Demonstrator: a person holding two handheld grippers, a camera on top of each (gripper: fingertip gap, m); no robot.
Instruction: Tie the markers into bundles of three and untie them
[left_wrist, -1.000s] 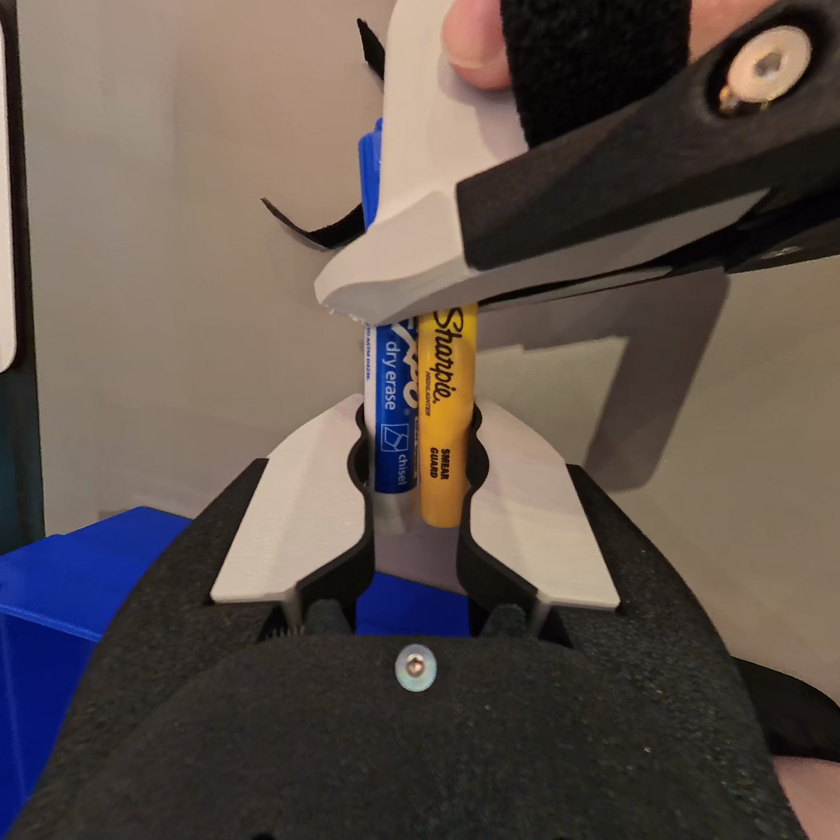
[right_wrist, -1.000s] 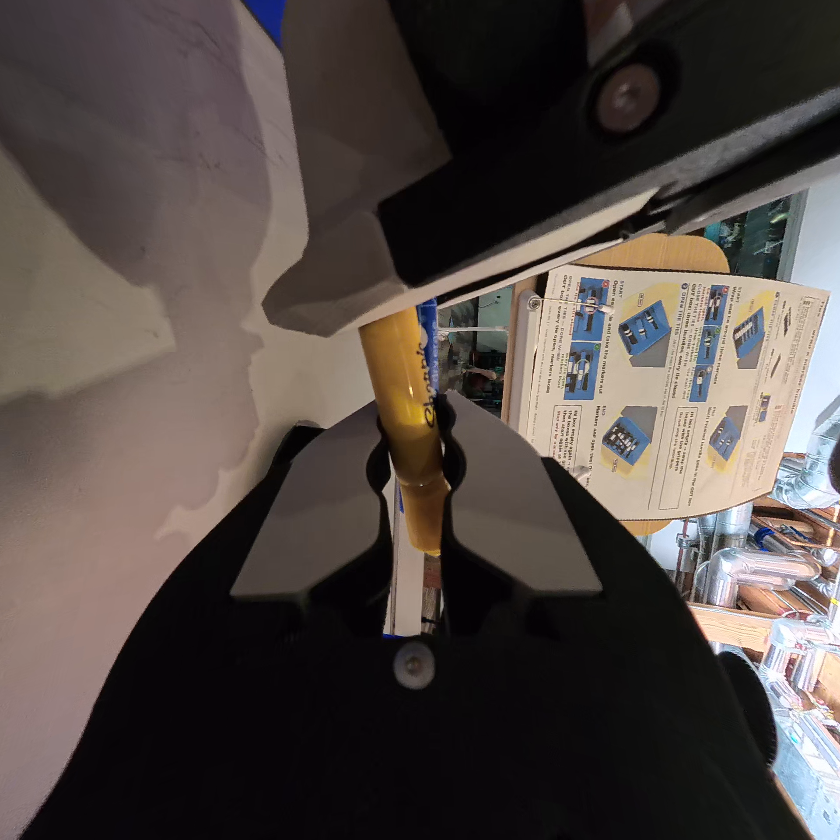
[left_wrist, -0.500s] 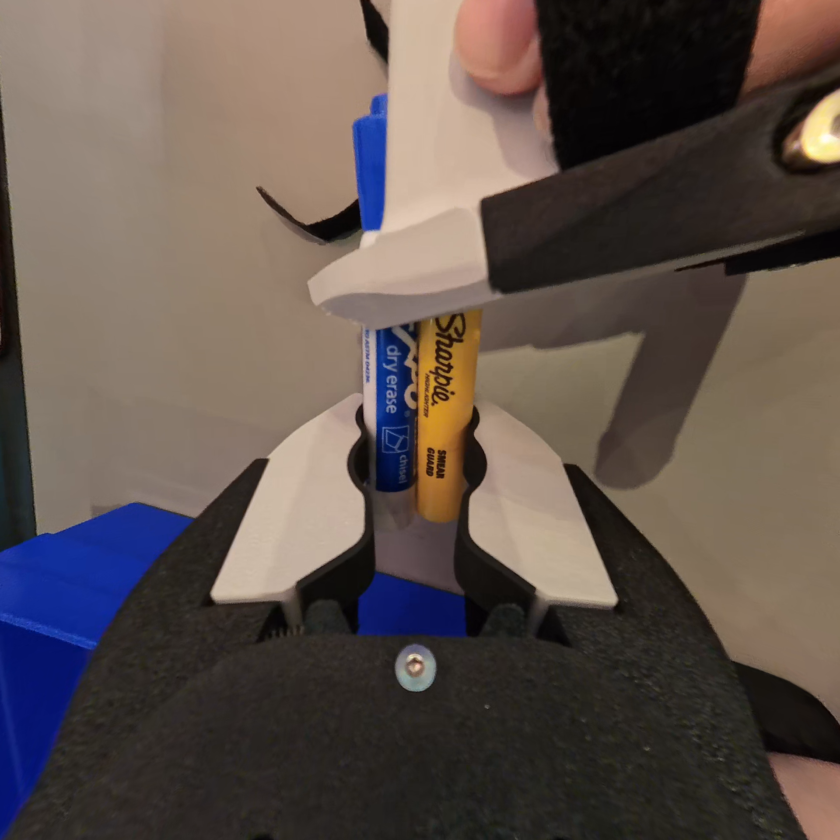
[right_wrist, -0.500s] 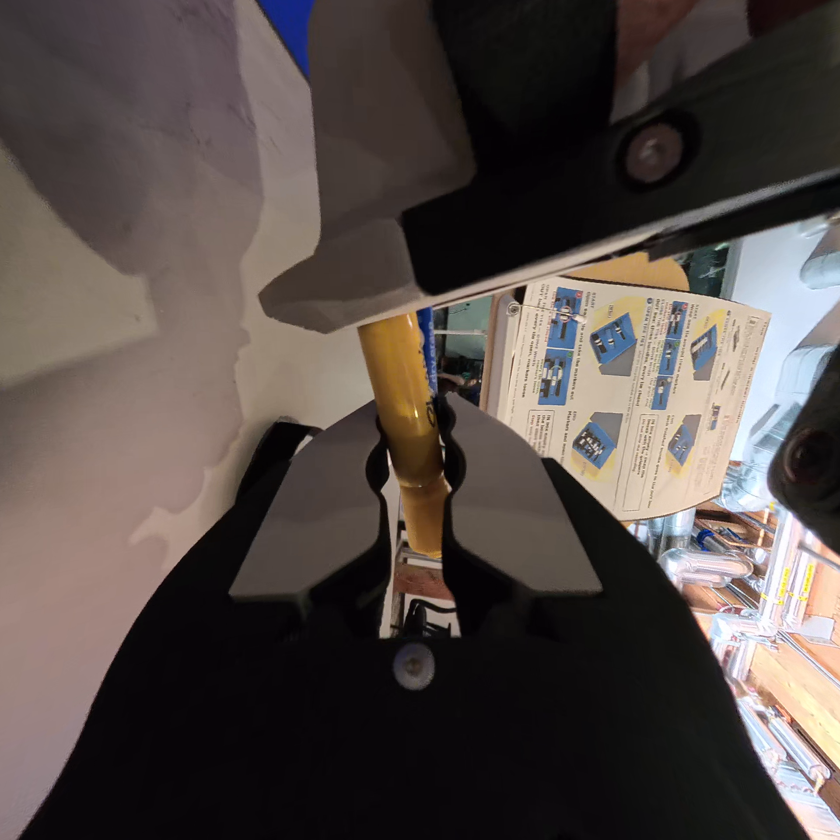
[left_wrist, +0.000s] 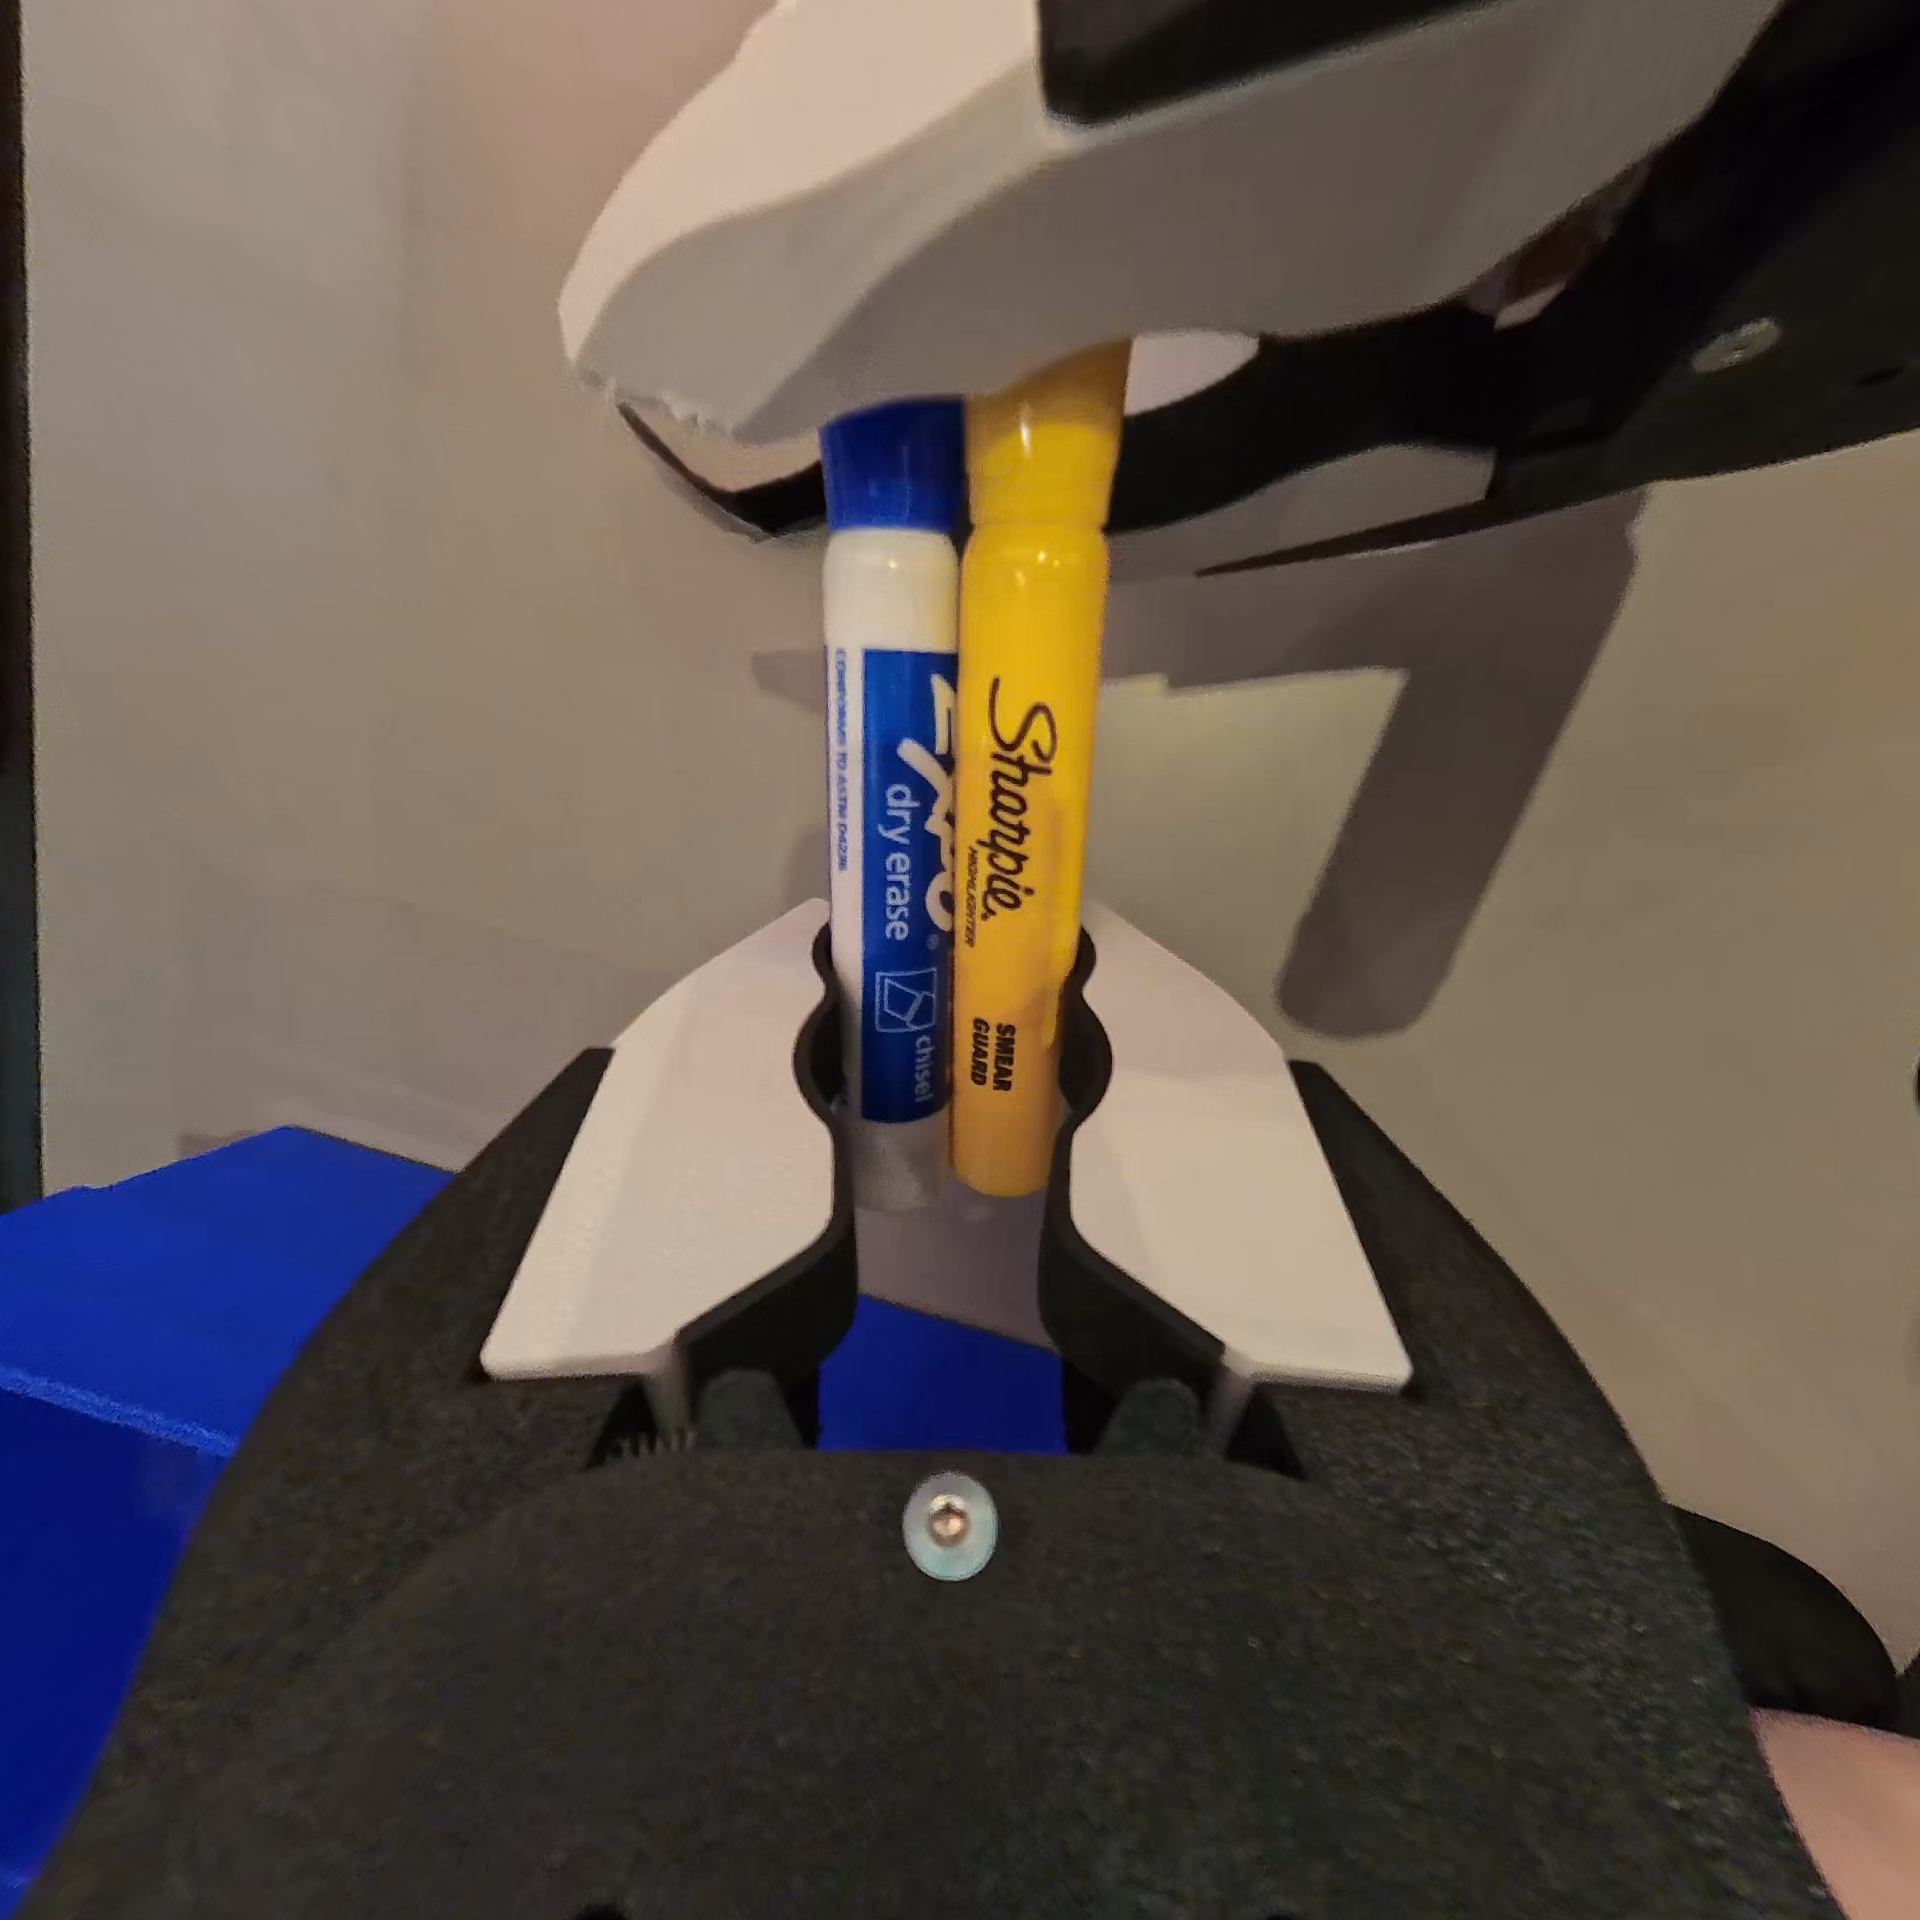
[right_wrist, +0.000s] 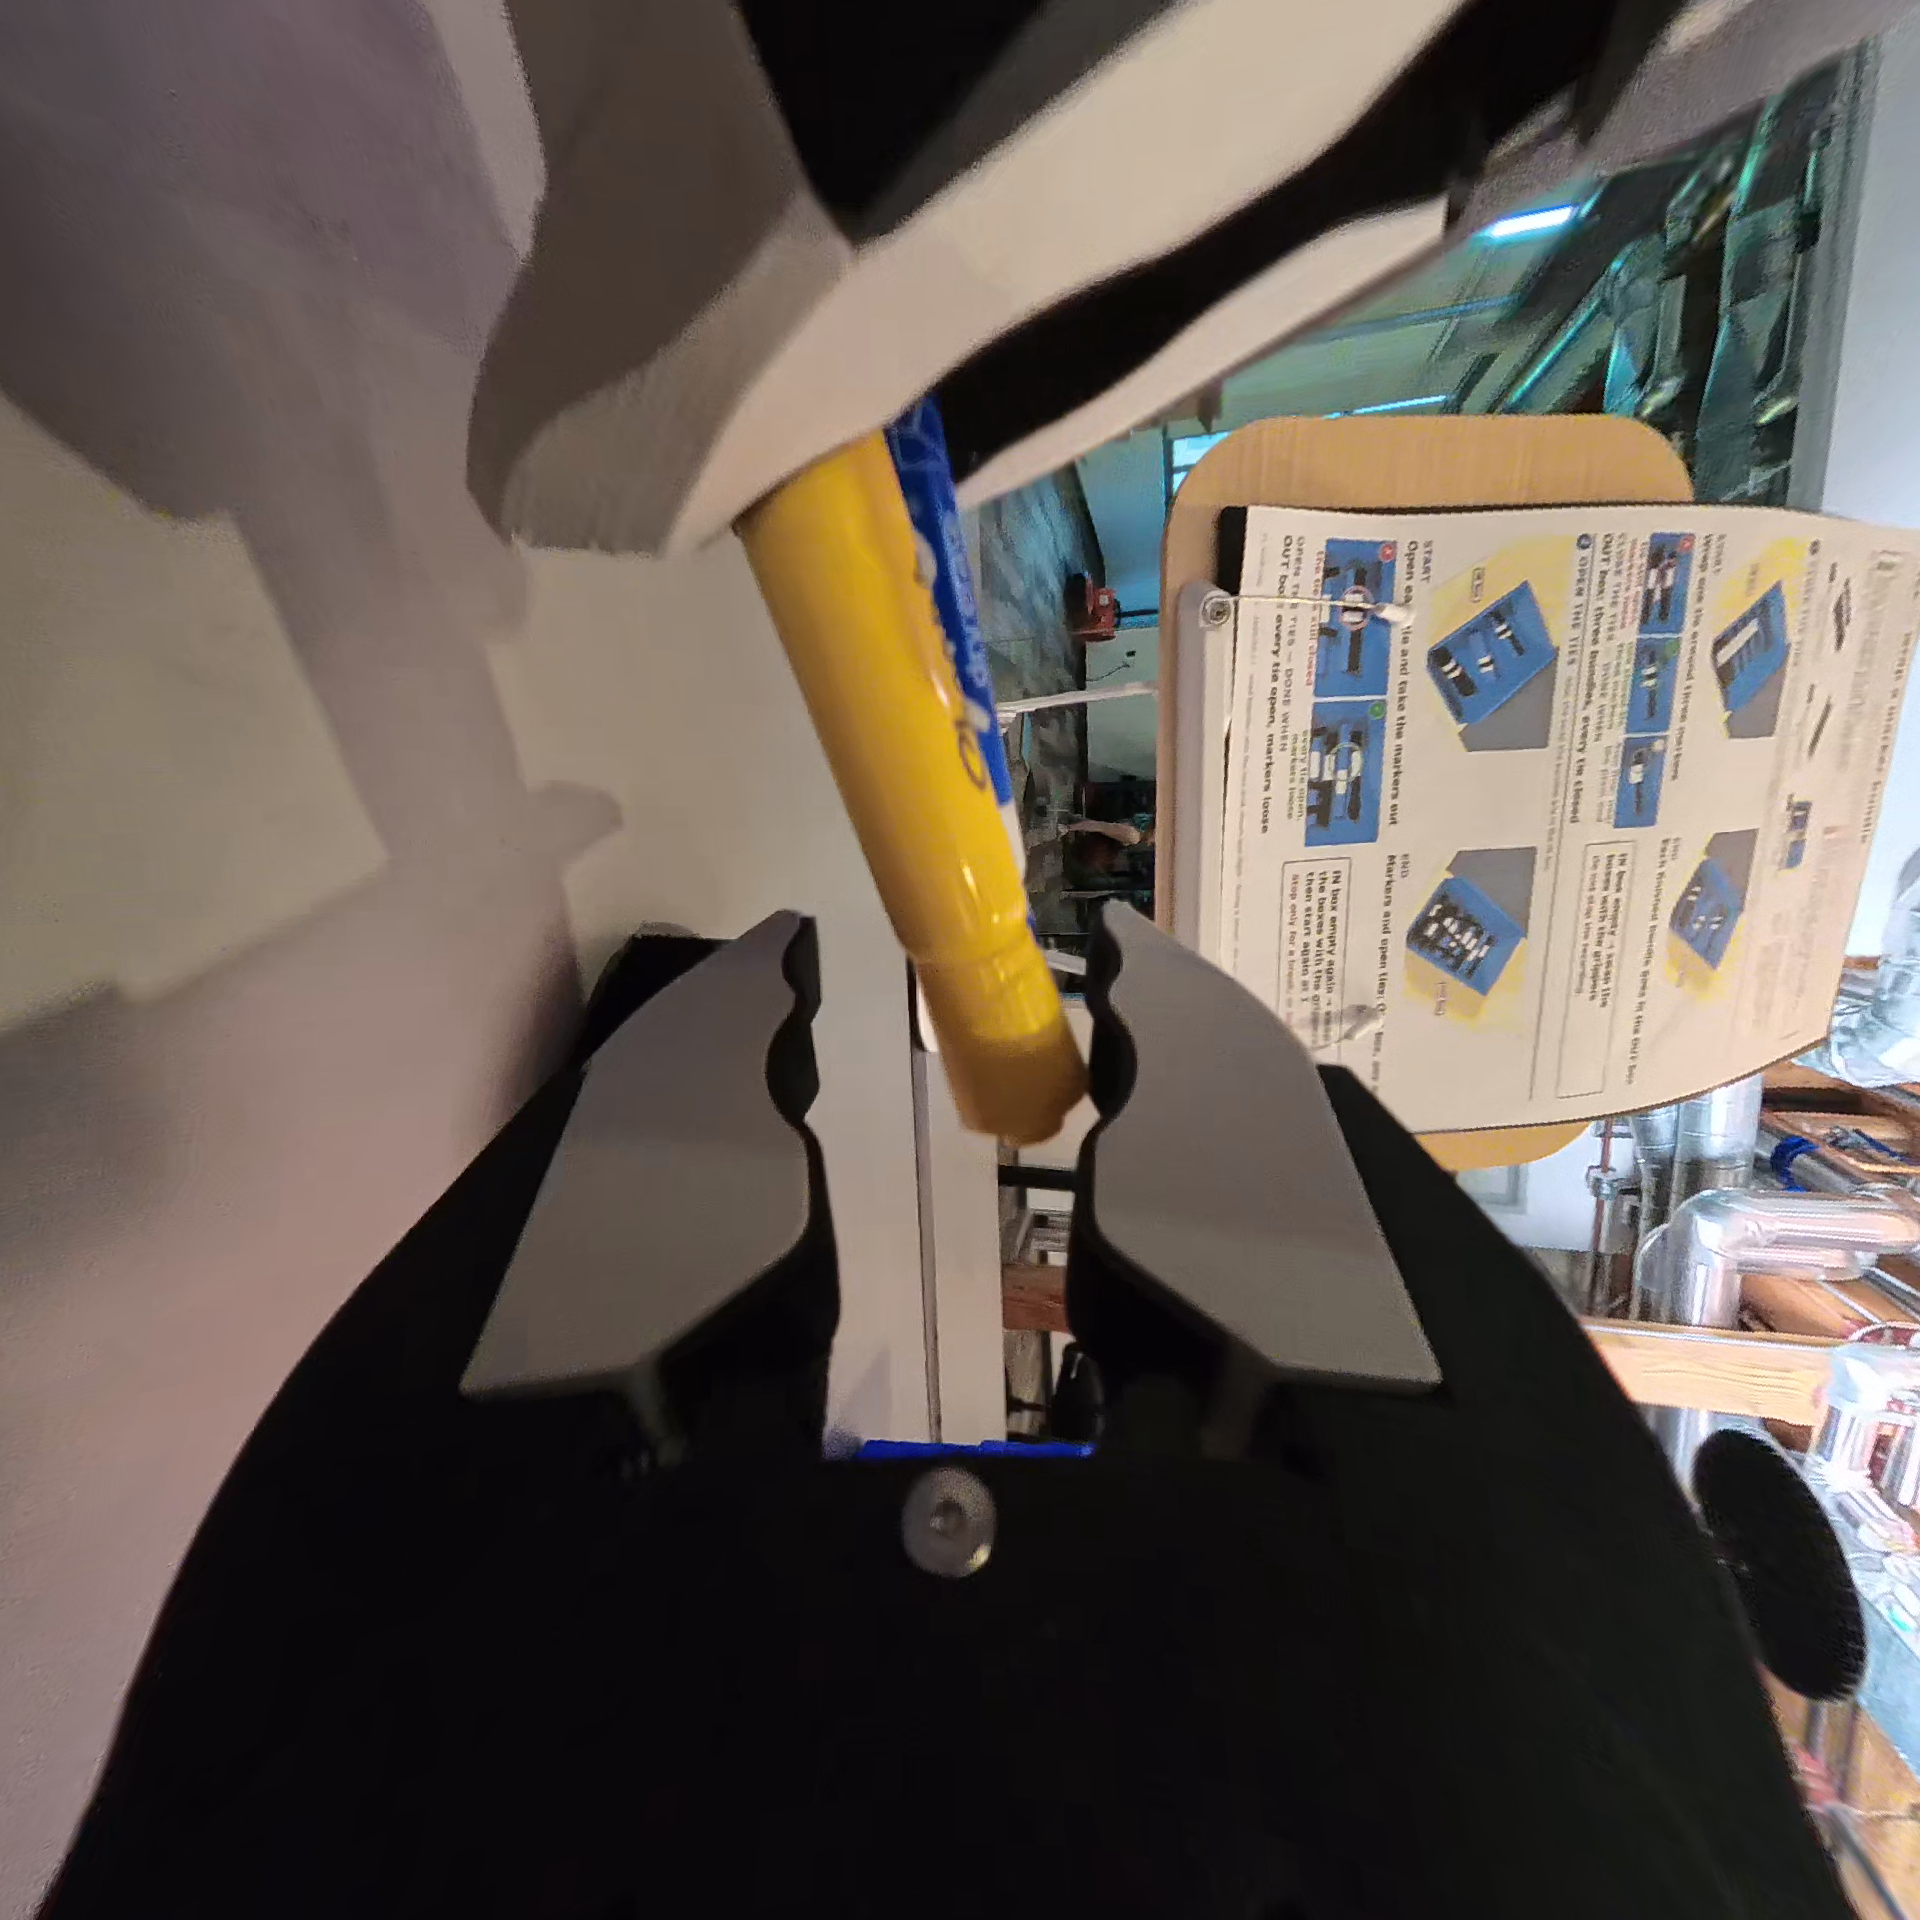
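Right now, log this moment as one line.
left gripper: shut on markers | right gripper: open, yellow marker end between fingers | blue marker beside yellow | bin below

Two markers stand side by side and touching between the left gripper fingers: the dry-erase marker on the left, the highlighter on the right. Their upper ends run under the right gripper, whose spread fingers flank the highlighter's end. A bin sits low at left, behind the left gripper. An instruction sheet hangs right of the right gripper.
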